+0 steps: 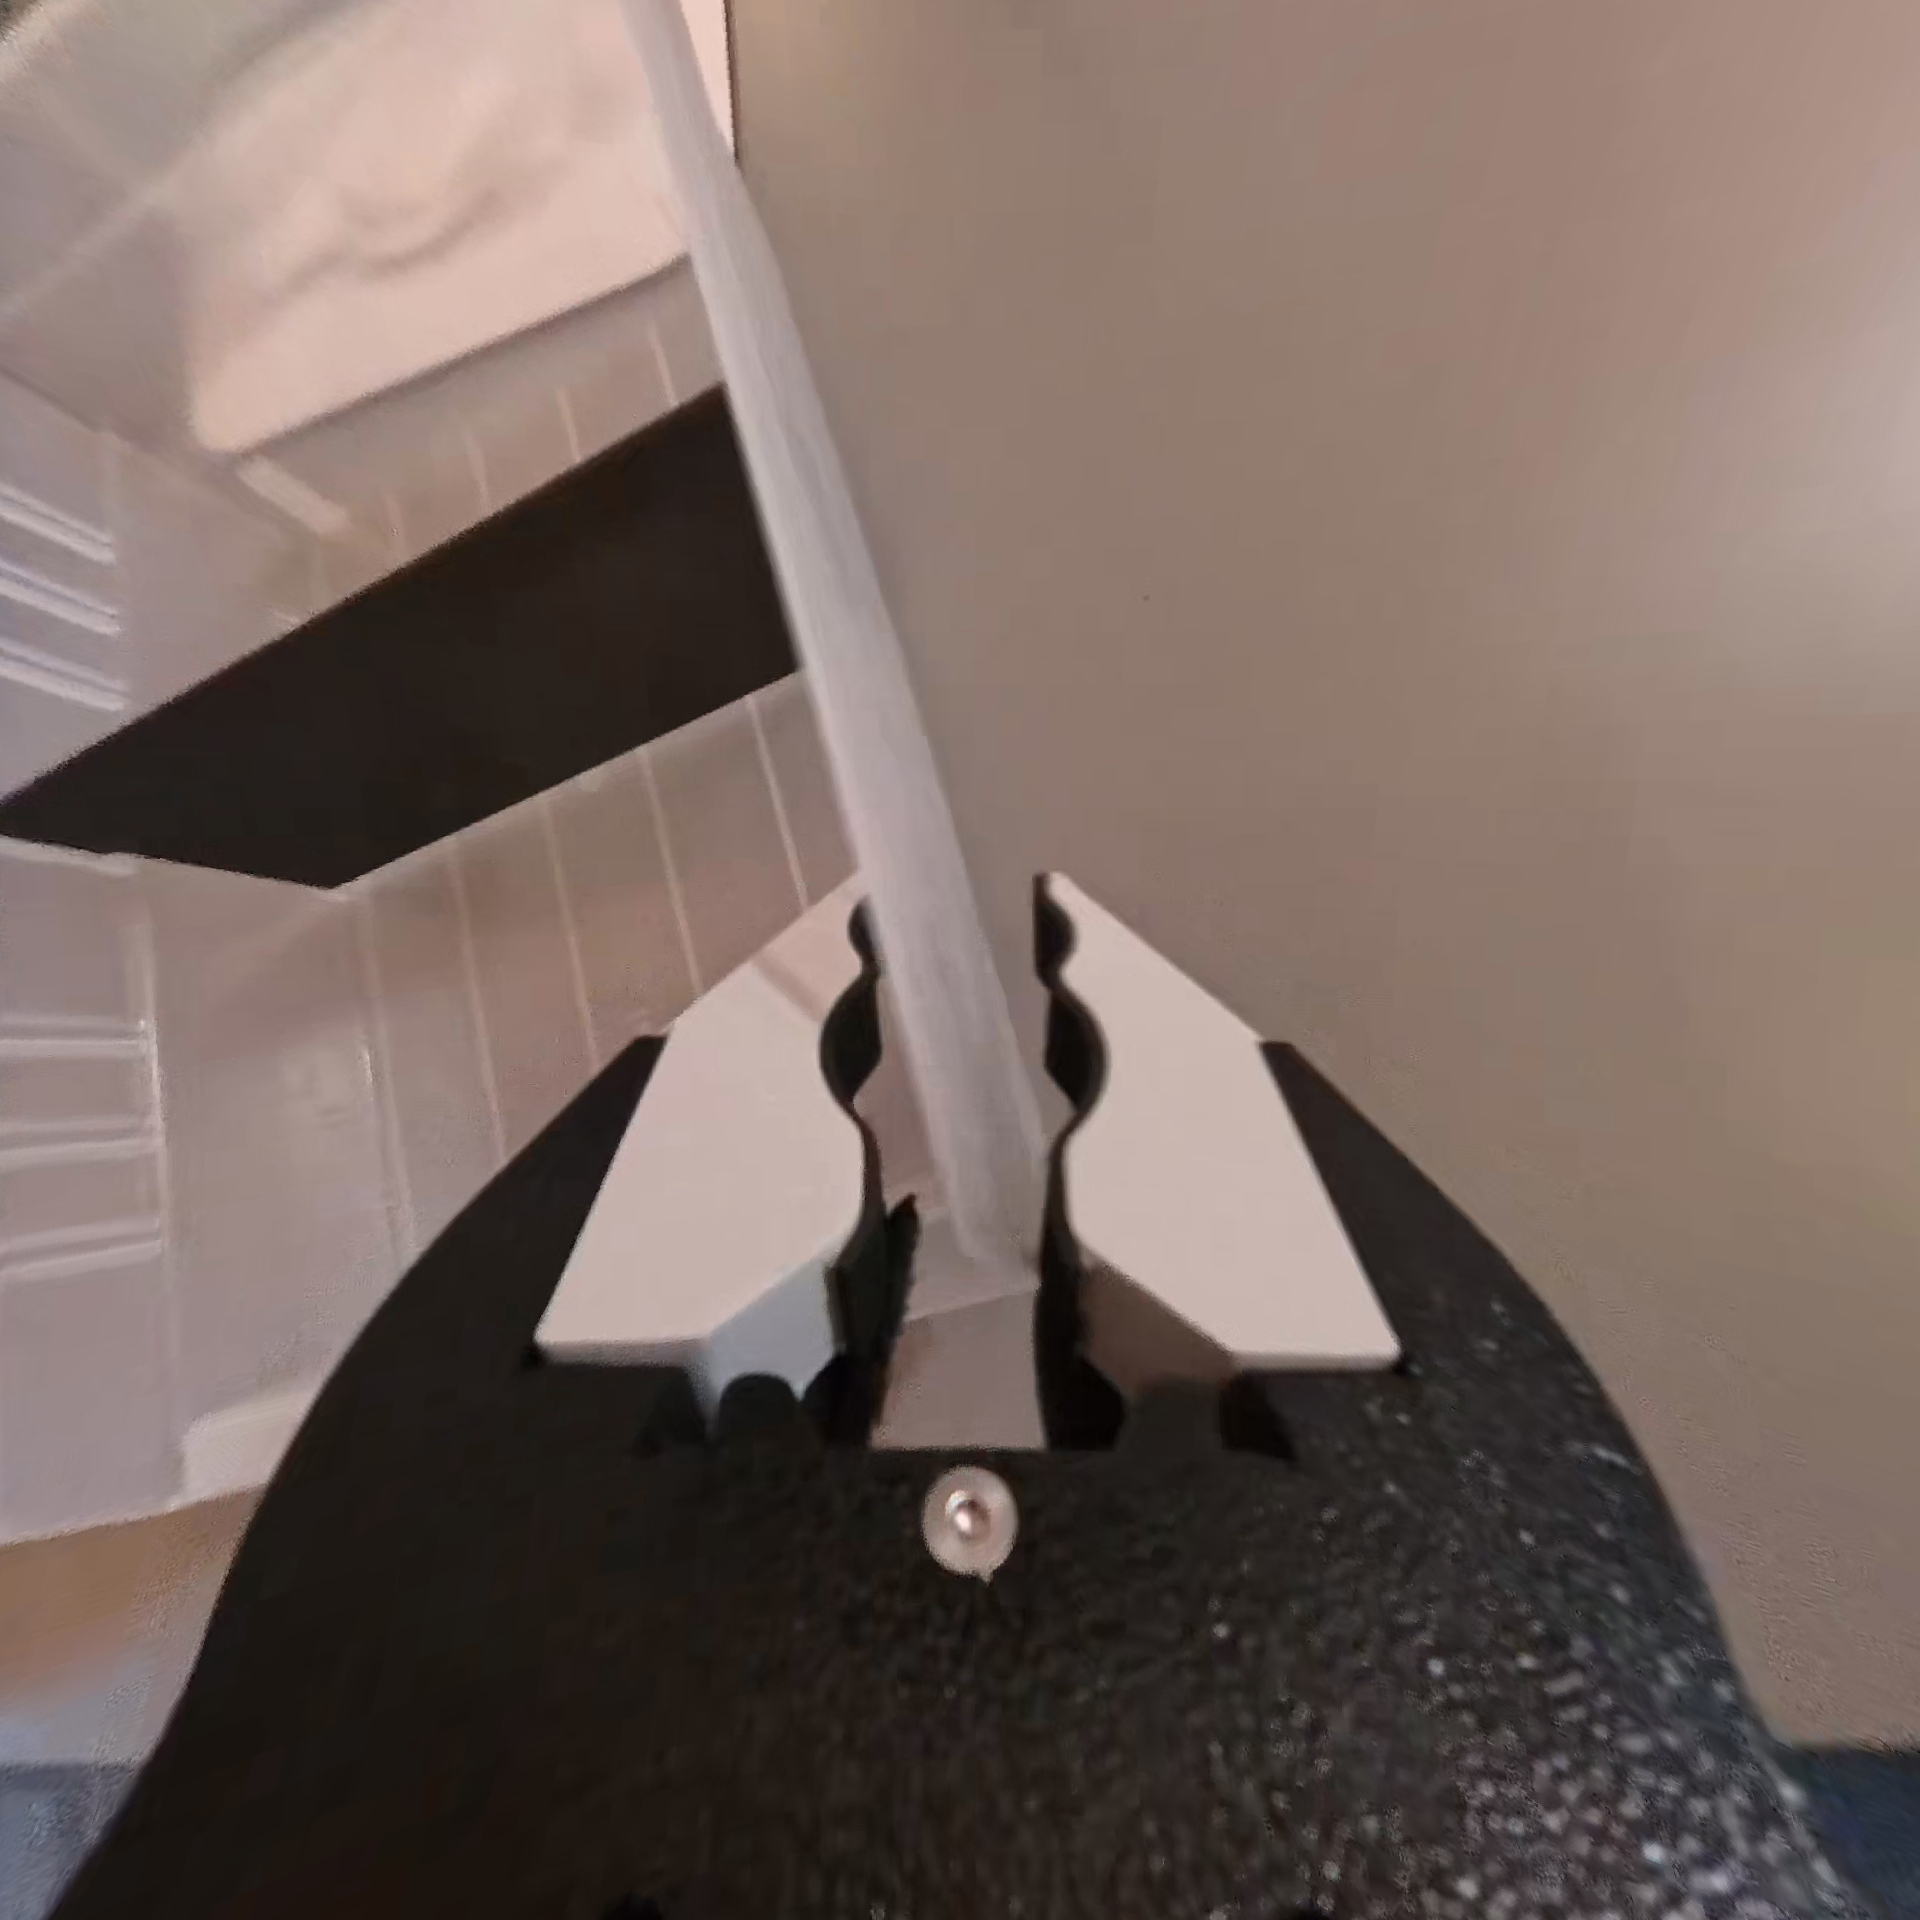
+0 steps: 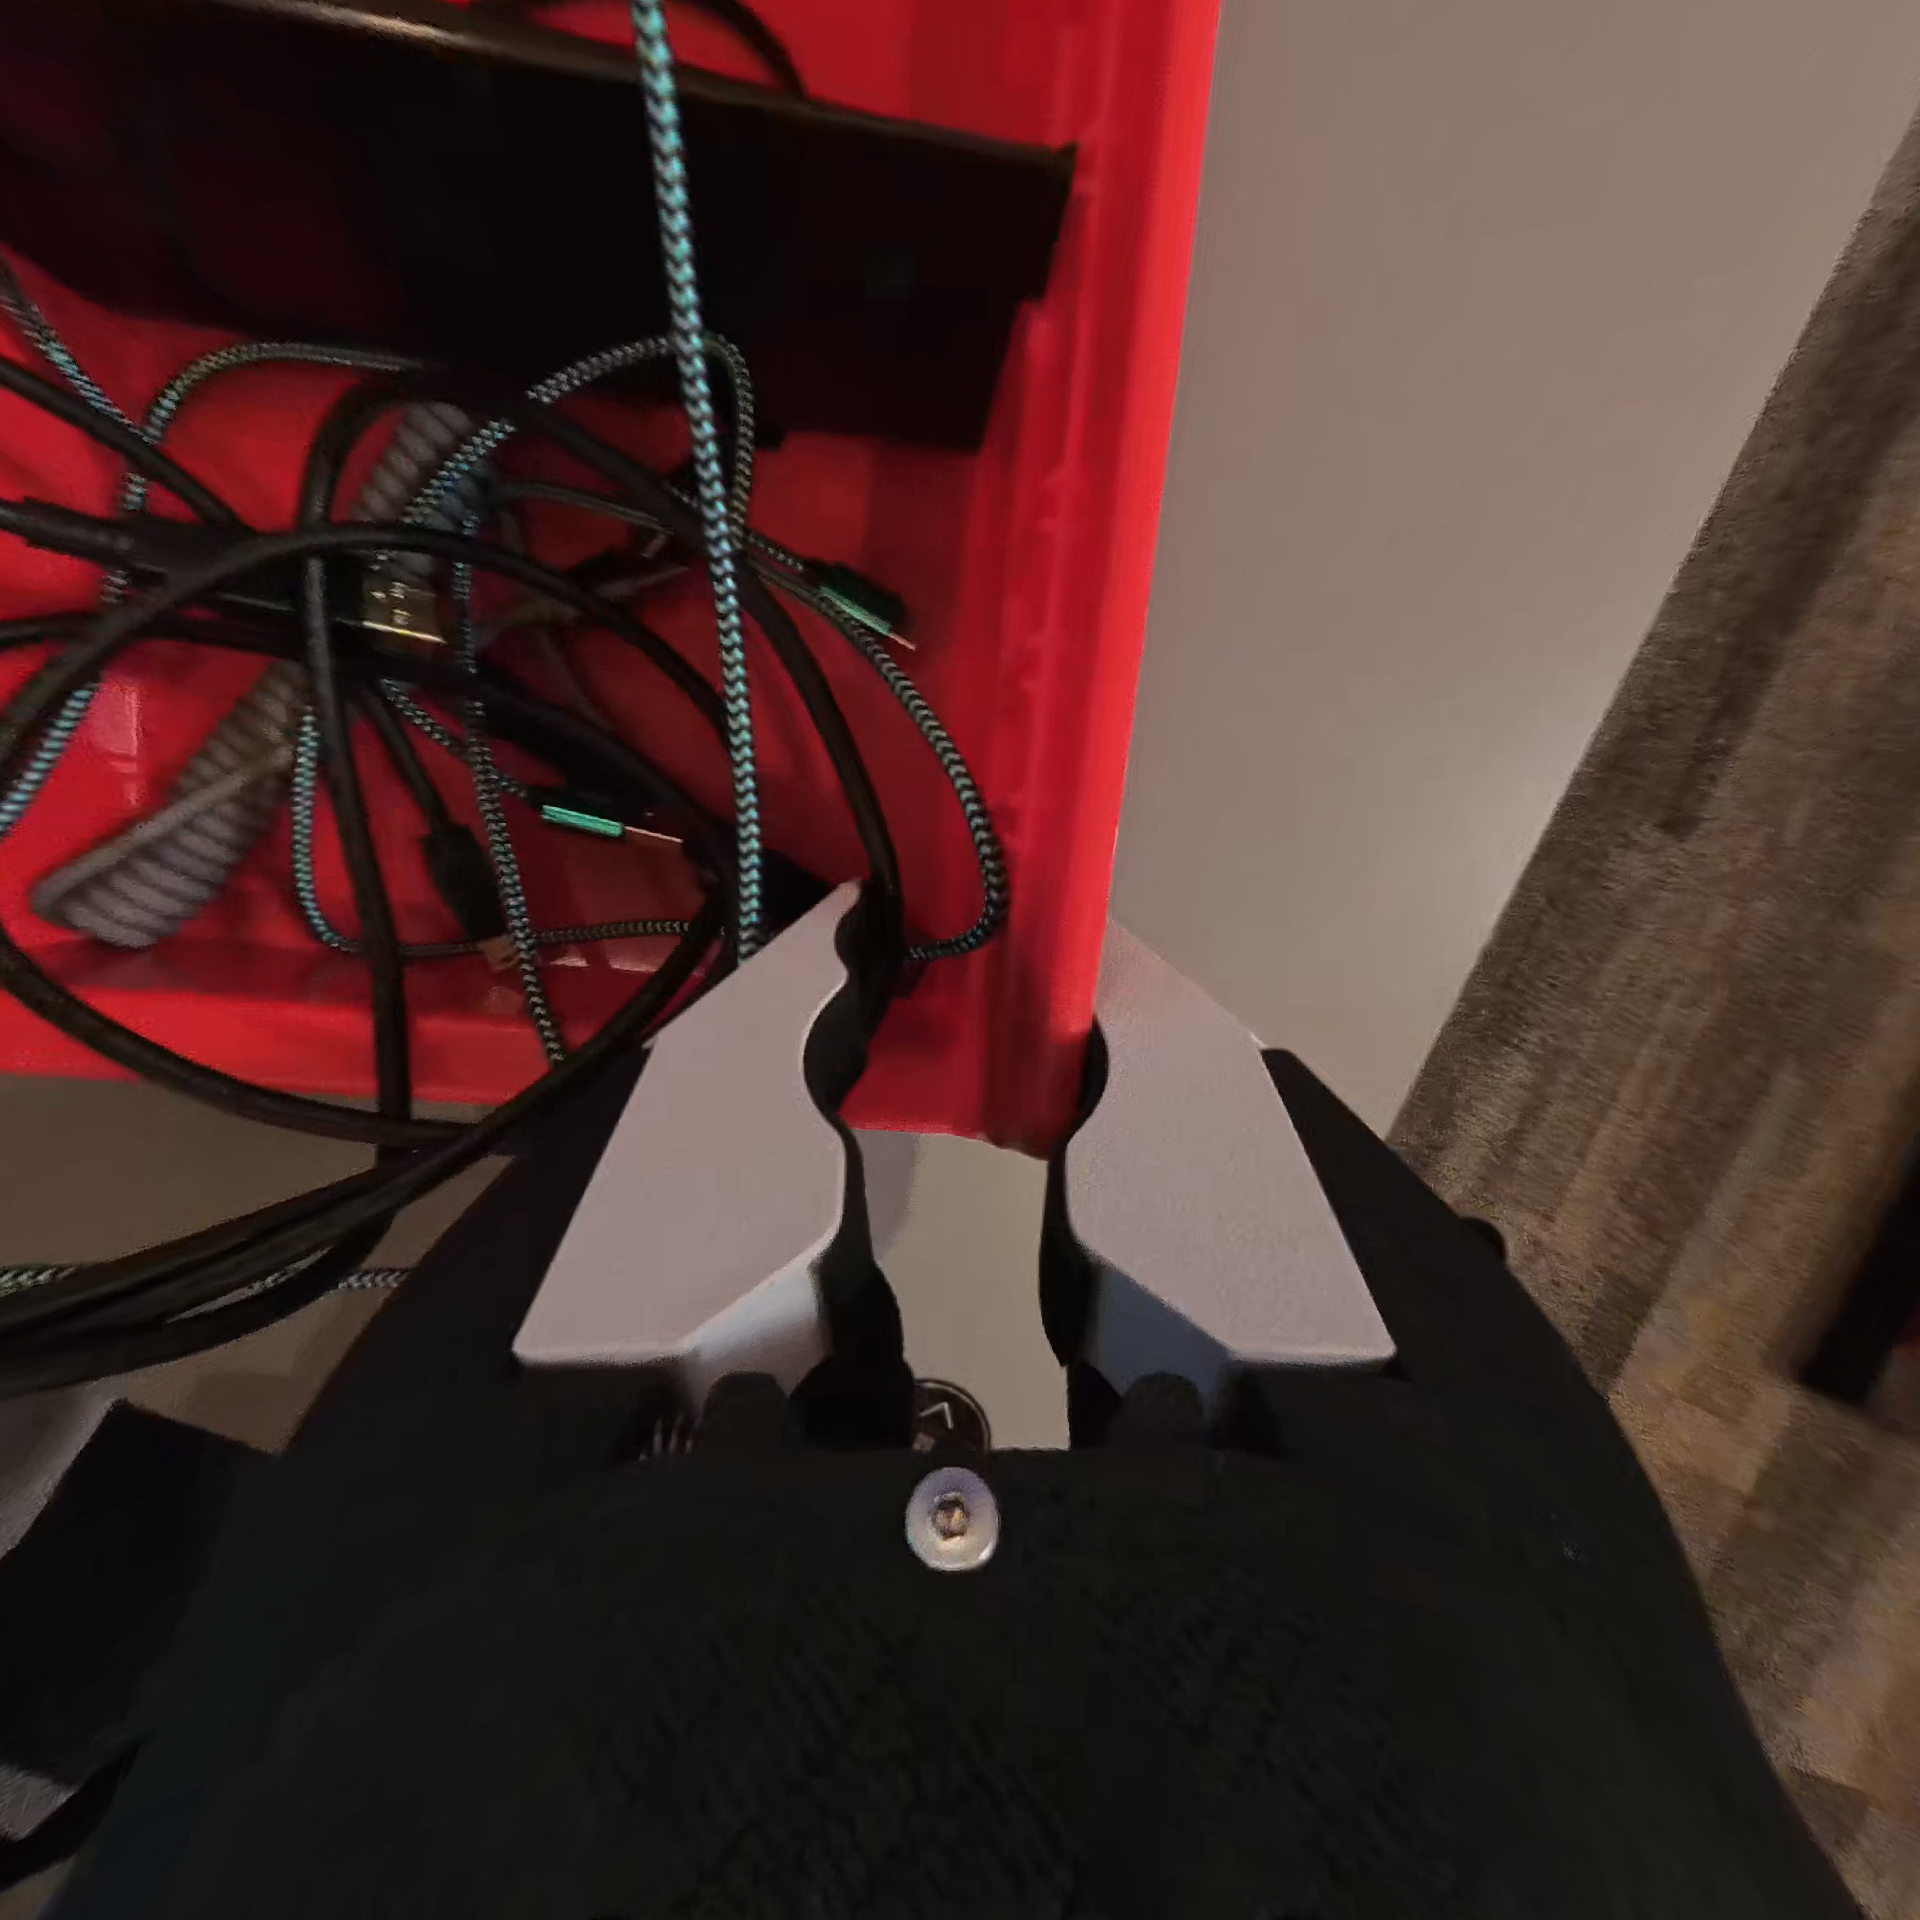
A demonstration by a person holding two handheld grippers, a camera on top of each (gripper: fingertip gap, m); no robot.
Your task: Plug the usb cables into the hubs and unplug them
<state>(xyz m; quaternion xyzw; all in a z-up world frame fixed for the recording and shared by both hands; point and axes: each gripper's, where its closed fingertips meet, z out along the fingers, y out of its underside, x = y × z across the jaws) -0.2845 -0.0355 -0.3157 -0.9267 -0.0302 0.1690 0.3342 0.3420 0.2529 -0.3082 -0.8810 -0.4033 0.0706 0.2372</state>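
Observation:
My left gripper [image 1: 951,899] is closed on the thin wall of a clear plastic bin [image 1: 810,520], which runs up between the jaws. A dark flat thing [image 1: 416,707] lies inside that bin, blurred. My right gripper [image 2: 982,914] is closed on the right wall of a red bin [image 2: 1081,520], near its front corner. The red bin holds a tangle of cables: a teal-and-black braided cable [image 2: 717,520], a grey coiled cable [image 2: 208,790] and a silver USB plug [image 2: 400,613]. A black hub [image 2: 520,208] lies at the bin's back.
Both bins stand on a pale table [image 2: 1403,520], which also shows in the left wrist view [image 1: 1351,520]. Black cables [image 2: 312,1226] spill over the red bin's front wall onto the table. Patterned carpet [image 2: 1714,831] lies past the table's right edge. Across from one pair of fingers to the other is roughly 70 cm.

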